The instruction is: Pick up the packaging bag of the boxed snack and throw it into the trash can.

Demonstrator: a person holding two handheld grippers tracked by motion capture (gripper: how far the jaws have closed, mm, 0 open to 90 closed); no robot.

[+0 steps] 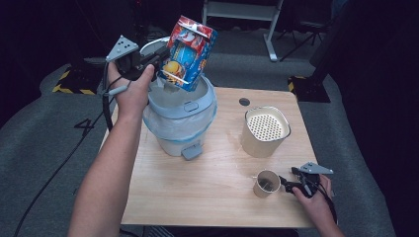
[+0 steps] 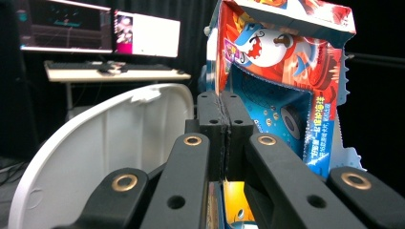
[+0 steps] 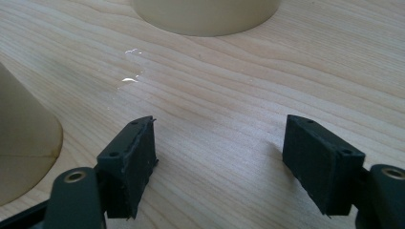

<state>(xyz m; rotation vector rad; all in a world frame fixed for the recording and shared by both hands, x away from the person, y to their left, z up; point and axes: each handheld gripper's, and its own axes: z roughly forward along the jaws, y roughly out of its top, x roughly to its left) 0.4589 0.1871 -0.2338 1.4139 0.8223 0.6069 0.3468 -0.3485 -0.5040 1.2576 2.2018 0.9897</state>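
Wooden bench (image 1: 207,197) carrying an open bin (image 1: 182,114)
Left gripper (image 1: 157,56) is clenching a carton (image 1: 189,52) above it; right gripper (image 1: 285,183) is resting released beside a cup (image 1: 267,183)

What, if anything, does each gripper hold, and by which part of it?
The left gripper pinches the colourful carton by the thin edge of its side, above the open pedal bin. The right gripper holds nothing; its jaws stand open over the table.
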